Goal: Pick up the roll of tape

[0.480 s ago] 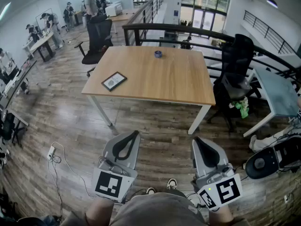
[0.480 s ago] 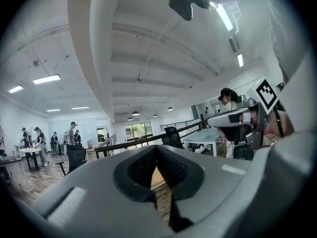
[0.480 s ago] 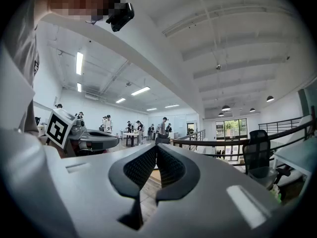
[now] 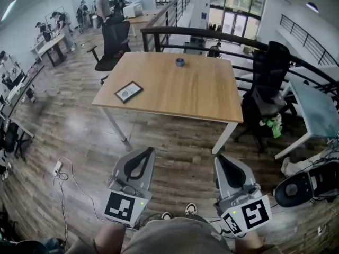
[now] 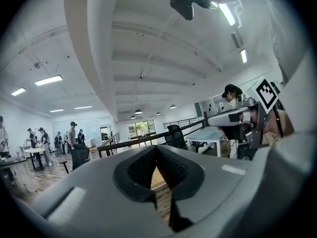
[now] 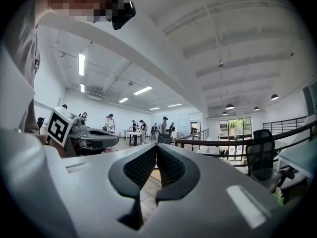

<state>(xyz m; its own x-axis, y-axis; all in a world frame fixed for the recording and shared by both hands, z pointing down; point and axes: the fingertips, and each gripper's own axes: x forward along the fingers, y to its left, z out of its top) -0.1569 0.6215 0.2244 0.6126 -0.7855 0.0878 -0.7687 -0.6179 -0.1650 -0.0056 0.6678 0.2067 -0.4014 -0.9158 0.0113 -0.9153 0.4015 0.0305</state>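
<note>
**Tape roll on the far side of the tabletop, both tongs closed and empty**

The roll of tape [image 4: 180, 62], small and blue, lies on the wooden tabletop [image 4: 180, 97], near its far edge and about midway along that edge. Nothing touches it. A dark-framed flat panel [image 4: 128, 91] lies on the same tabletop, close to its left front corner and well apart from the tape.

A black office chair [image 4: 113, 42] stands just beyond the tabletop's far left corner. A second black chair [image 4: 269, 70] stands off its right side, with something green [image 4: 274, 126] lying on the seat. A dark curved railing [image 4: 212, 35] runs behind the tabletop's far edge. A pale table [image 4: 313, 106] stands further out past the right side.

On the near side of the tabletop, over the plank floor [image 4: 79, 136], the person holds both tools well short of the front edge. The left tongs [image 4: 151, 150] [image 5: 156, 150] have their tips together with nothing between the pads. The right tongs [image 4: 218, 157] [image 6: 156, 148] are fully closed and also hold nothing. Both point level toward the tabletop. A white power strip [image 4: 58, 169] with its cable lies on the floor to the left of the left tongs.
</note>
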